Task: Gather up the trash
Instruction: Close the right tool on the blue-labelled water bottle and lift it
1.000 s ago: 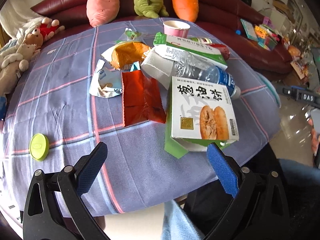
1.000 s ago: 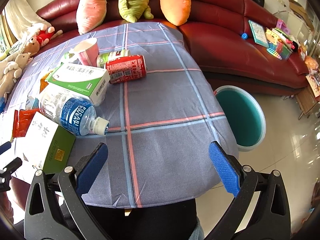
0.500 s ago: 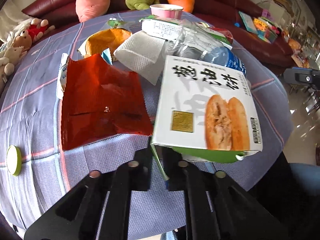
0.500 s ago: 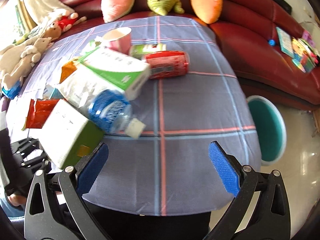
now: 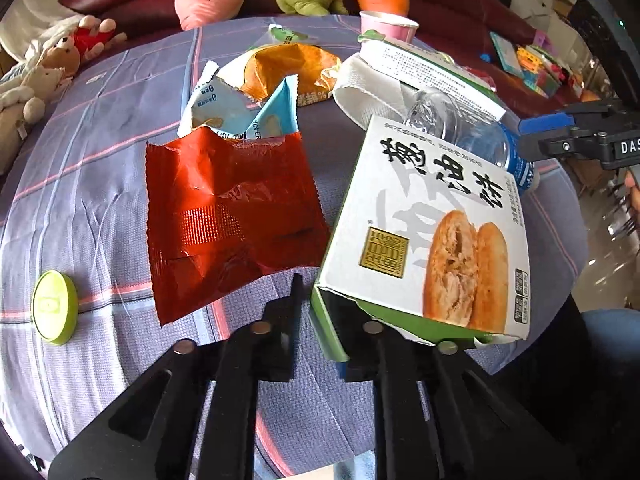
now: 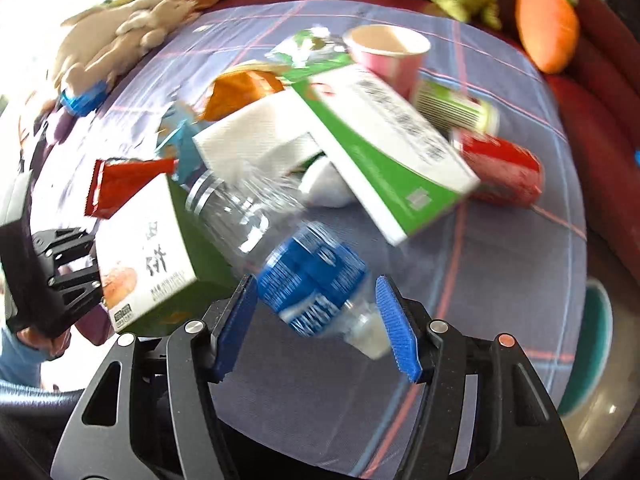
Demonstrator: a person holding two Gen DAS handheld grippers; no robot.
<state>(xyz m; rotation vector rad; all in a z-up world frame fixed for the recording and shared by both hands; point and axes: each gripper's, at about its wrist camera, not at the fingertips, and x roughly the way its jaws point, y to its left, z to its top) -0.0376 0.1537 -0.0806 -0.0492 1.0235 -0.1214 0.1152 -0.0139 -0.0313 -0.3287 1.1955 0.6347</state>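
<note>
A white-and-green pastry box (image 5: 432, 216) lies tilted at the table's near edge. Its green end flap sits between the narrow jaws of my left gripper (image 5: 324, 300), which are opening, and cloth shows between the left finger and the flap. A clear plastic bottle (image 6: 256, 216) with a blue label lies on its side, its cap towards me. My right gripper (image 6: 314, 280) straddles its label end, jaws closing, and I see no firm press from the blue pads (image 6: 394, 332). A red wrapper (image 5: 228, 216) lies left of the box.
Behind are a napkin (image 6: 256, 136), a green-and-white carton (image 6: 384, 140), a red can (image 6: 504, 172), a pink cup (image 6: 388, 52) and an orange wrapper (image 5: 288, 68). A green lid (image 5: 54, 306) lies far left. A teal bin (image 6: 596, 344) stands off the table's right edge. Plush toys line the sofa.
My left gripper came down, shut on the box's green flap, then parted slightly. My right gripper swung left from the bare cloth to the bottle, rolled, and its jaws narrowed around it.
</note>
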